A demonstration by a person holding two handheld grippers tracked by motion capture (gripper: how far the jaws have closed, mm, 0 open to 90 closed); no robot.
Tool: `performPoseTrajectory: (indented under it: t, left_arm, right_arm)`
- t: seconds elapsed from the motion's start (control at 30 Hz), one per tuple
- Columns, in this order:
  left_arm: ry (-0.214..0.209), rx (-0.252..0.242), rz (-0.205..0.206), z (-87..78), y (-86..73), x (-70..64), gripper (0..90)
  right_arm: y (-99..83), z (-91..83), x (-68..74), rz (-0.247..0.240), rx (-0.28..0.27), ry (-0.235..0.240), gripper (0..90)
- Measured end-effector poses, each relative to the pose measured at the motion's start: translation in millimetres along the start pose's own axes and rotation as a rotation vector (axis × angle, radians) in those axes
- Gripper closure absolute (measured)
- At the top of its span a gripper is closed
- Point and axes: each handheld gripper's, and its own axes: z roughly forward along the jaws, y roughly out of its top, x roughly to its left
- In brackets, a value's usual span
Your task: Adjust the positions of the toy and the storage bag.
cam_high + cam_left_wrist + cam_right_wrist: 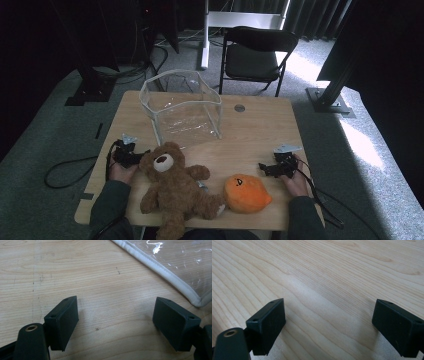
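Brown and plush, a teddy bear (172,187) lies on its back at the near edge of the wooden table (260,125), with an orange soft toy (246,193) just beside its right side and a clear plastic bag (182,106) standing open farther back. Left hand-held gripper (139,154) rests on the table right by the bear's head, jaws spread wide with only bare wood between them and the bag's white-trimmed edge (160,267) ahead. Right hand-held gripper (266,169) sits near the orange toy, apart from it, jaws likewise spread over bare wood.
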Motion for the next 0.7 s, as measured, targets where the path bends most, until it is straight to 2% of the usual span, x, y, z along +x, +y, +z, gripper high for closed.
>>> performPoseTrajectory:
  t: [0.2,0.7]
  left_arm:
    - [-0.004,0.001,0.004,0.5,0.5,-0.2,20.6]
    - [0.0,-0.001,-0.001,0.4,0.5,-0.5,21.4]
  right_arm:
    - [0.2,0.4,2.3,-0.016,-0.001,0.015,10.7]
    - [0.2,0.5,2.9,-0.02,-0.002,0.019,10.8]
